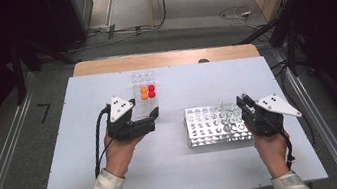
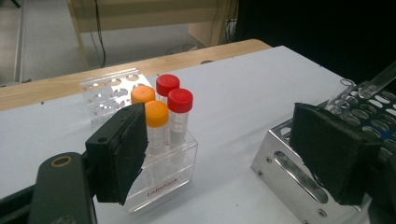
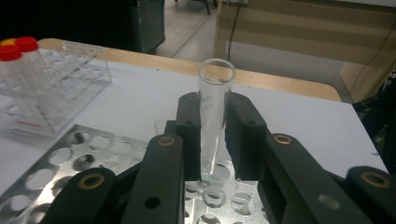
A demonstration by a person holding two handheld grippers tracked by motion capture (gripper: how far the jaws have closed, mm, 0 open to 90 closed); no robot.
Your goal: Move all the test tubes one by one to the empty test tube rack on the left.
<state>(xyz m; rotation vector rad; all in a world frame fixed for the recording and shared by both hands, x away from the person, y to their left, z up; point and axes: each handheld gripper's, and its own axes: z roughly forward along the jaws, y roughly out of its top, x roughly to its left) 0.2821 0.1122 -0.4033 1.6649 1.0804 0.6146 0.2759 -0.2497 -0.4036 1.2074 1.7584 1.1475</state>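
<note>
Your right gripper has its jaws clamped on a clear glass tube, centre frame, upright above the metal rack. Your left gripper stands wide, holding nothing, one pad just beside the clear plastic rack of capped tubes, centre-left.

Right claw clamped shut (raised); left claw gaping, low.

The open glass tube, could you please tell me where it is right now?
The glass tube stands upright, clamped in the right tongs just above the metal rack, at the right of the high view.
</note>
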